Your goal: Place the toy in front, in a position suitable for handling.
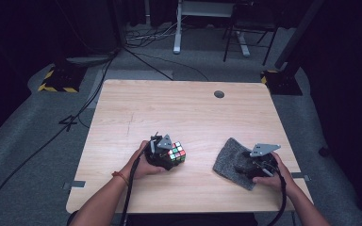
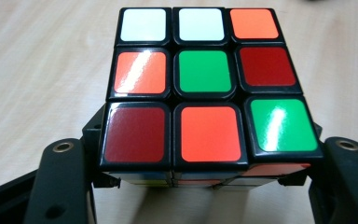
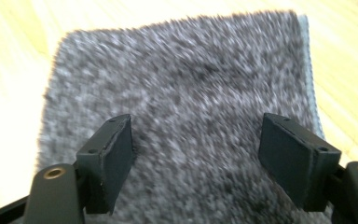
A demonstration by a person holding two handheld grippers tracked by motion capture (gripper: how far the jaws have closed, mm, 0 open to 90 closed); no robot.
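Your left tongs (image 1: 166,155) pinch the cube (image 1: 176,152) at the bench's (image 1: 184,113) front left. Right tongs (image 3: 200,154) are spread over the grey cloth (image 3: 191,88). Likely step: wiping the cube. Next, close on the cloth first.

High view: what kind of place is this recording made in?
Probably a recording lab or studio, not a home: a lone wooden table on grey carpet, dark drapes around it, cables trailing across the floor, and hazard-striped stand bases beside the table.
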